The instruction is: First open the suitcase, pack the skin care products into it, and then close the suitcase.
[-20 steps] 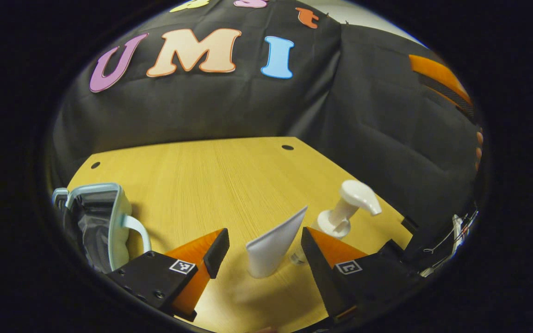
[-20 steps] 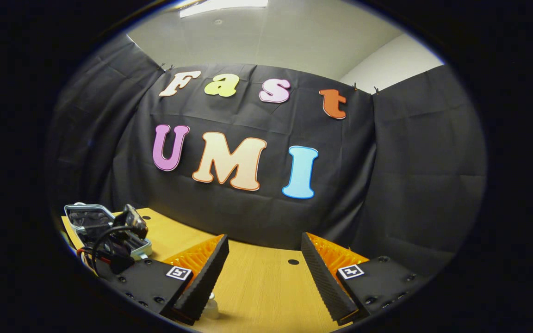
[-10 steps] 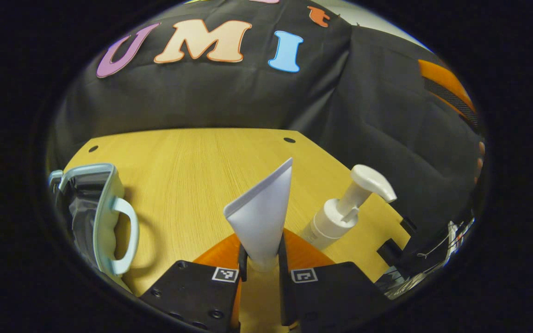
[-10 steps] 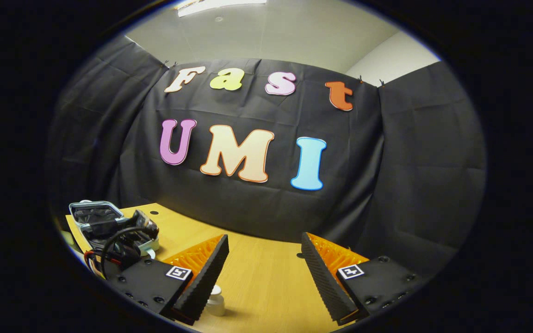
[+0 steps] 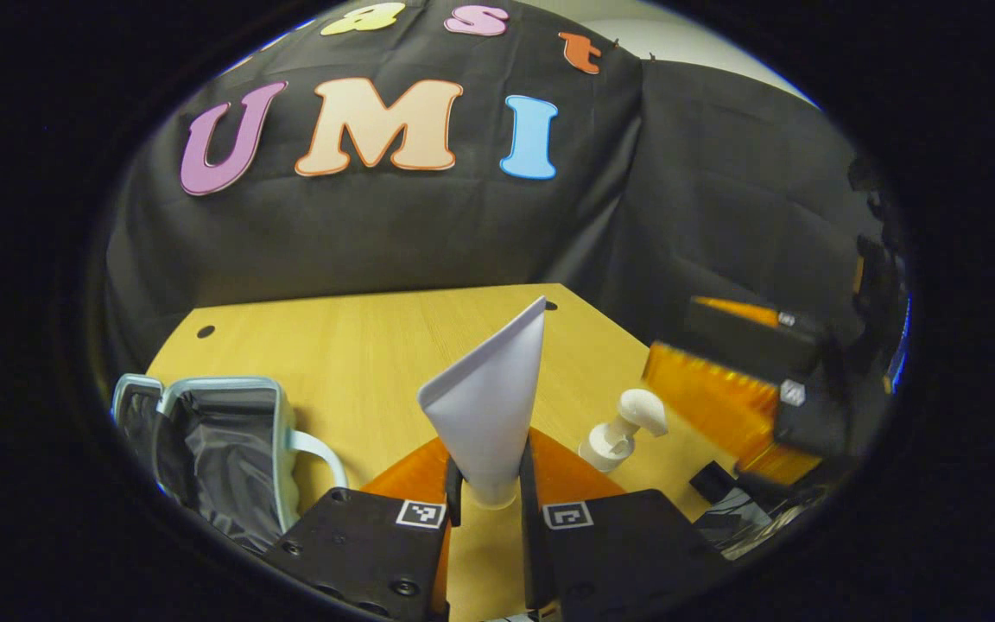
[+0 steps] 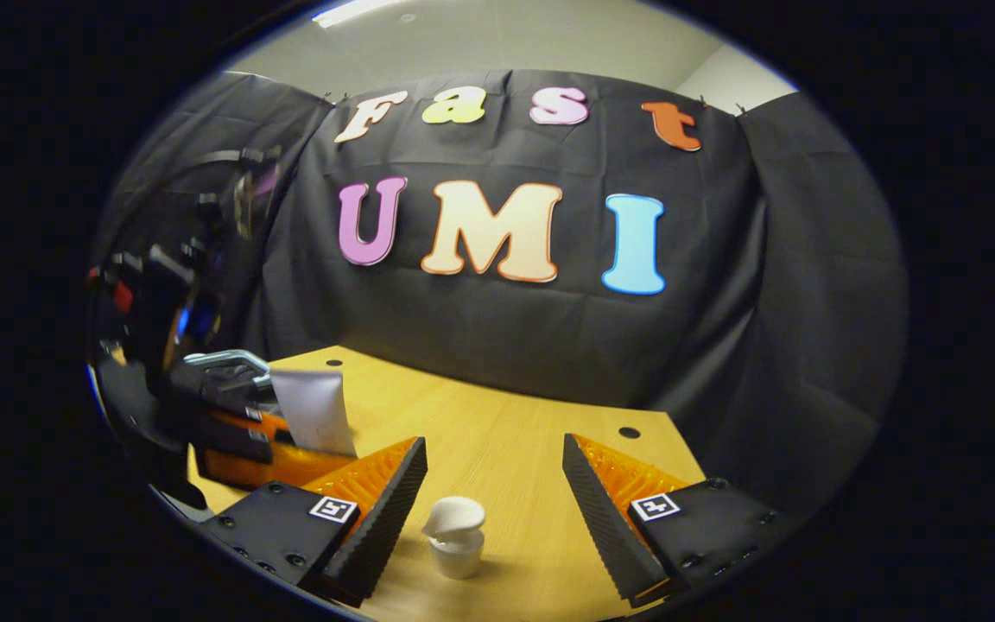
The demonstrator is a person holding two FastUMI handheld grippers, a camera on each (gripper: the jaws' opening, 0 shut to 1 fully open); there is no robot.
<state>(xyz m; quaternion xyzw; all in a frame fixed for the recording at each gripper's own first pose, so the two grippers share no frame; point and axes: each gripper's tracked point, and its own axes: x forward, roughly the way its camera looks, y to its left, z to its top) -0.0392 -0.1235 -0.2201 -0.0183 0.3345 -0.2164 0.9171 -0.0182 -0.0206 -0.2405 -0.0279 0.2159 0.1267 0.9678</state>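
Left gripper [image 5: 484, 501] jaws clamped on white tube [image 5: 489, 397], held above the table [image 5: 359, 345]. Right gripper [image 6: 493, 497] jaws wide, pump bottle [image 6: 456, 536] standing on table between them. Suitcase [image 5: 221, 449] open, table's left side.

suitcase [image 5: 230, 449]: small, pale blue shell, open, dark lining showing, on table's left | tube [image 5: 489, 406]: white, flat crimped end up, lifted clear of table | pump bottle [image 6: 456, 540]: white, upright on table, right of tube
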